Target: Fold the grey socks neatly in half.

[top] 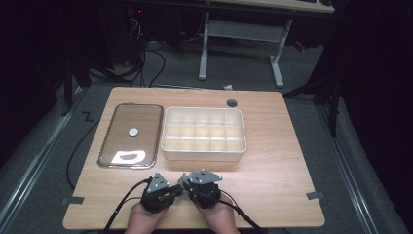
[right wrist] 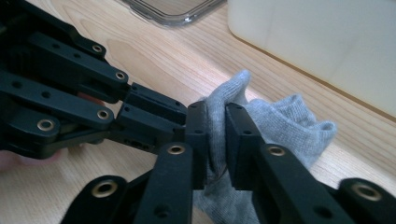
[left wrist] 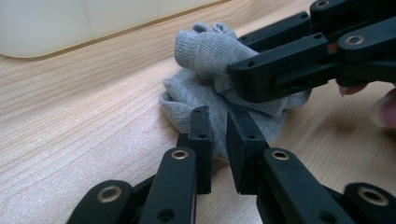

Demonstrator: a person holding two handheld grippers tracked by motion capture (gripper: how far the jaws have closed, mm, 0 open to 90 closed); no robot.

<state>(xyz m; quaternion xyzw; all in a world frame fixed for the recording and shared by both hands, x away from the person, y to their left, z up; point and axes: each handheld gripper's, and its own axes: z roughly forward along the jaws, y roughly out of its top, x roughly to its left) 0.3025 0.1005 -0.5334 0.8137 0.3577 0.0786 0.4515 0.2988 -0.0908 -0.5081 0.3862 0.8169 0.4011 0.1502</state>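
Observation:
A grey knit sock [left wrist: 205, 51] lies bunched on the wooden table near its front edge, between the two grippers. In the left gripper view my left gripper [left wrist: 217, 135] pinches a fold at the sock's near side. My right gripper [left wrist: 243, 77] reaches in from the right, clamped on the sock's upper part. The right gripper view has my right gripper [right wrist: 215, 140] with grey fabric [right wrist: 289, 116] squeezed between its pads, and the left gripper [right wrist: 184, 116] coming in from the left. From above, the left gripper [top: 178, 187] and the right gripper [top: 186, 183] meet tip to tip.
A white box with several compartments [top: 203, 152] stands just beyond the grippers. A clear rectangular lid [top: 109, 141] with a small white disc [top: 133, 131] lies to its left. A round hole [top: 232, 103] marks the table's far edge. Both hands sit at the table's front edge.

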